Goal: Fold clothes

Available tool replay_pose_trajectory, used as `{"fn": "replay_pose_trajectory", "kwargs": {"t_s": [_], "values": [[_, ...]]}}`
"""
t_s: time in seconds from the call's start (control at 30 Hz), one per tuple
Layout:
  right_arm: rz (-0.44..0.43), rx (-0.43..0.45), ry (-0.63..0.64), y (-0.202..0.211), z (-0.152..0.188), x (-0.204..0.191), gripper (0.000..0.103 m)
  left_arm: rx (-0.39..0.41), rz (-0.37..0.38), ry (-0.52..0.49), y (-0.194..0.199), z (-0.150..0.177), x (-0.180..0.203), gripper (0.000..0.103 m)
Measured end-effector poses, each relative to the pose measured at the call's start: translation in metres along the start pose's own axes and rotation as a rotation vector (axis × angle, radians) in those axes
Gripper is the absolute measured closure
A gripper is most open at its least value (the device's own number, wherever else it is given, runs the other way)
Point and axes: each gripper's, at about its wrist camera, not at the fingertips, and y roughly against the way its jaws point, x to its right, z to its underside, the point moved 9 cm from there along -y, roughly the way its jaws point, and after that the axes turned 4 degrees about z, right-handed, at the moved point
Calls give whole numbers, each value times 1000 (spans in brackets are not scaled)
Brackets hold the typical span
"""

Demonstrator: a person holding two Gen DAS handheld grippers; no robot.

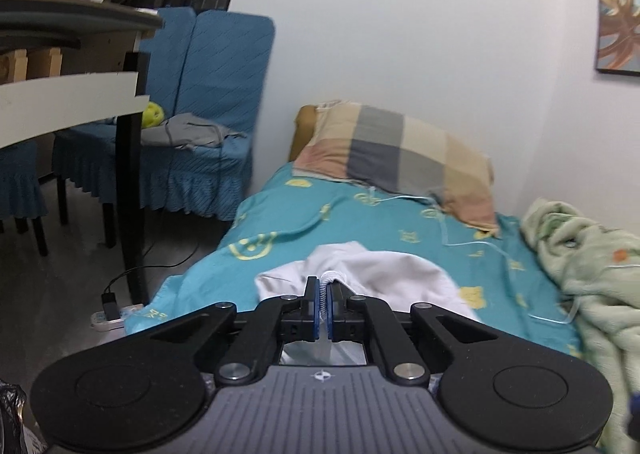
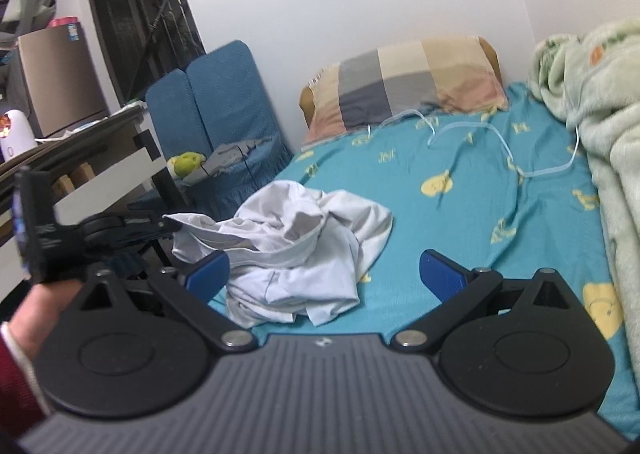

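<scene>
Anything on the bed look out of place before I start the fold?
The white garment is a crumpled heap, not laid flat. A thin pale cord trails loose across the teal sheet behind it. The left hand-held gripper already pinches one ribbed edge.

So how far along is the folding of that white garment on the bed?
Barely begun. Done: nothing is folded; the white garment lies crumpled on the teal bedsheet. In hand: the left tongs are shut on an edge of it, so one grip is made. Left: the right tongs are open and hold nothing; they need a grip, then spreading flat and folding.
</scene>
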Motion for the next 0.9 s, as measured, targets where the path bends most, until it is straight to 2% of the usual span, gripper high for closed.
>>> {"fn": "replay_pose_trajectory", "kwargs": {"t_s": [0.27, 0.47, 0.6, 0.8, 0.9], "values": [[-26, 58, 31, 19, -10, -4, 0, -56, 6, -39, 90, 19, 24, 100], [-37, 35, 33, 21, -6, -4, 0, -165, -36, -32, 142, 44, 16, 100], [-57, 12, 36, 21, 0, -7, 0, -186, -57, -29, 149, 50, 14, 100], [-54, -12, 74, 19, 8, -13, 0, -194, -49, 22, 141, 53, 15, 100], [-61, -30, 34, 16, 10, -9, 0, -216, -49, 40, 134, 58, 13, 100]]}}
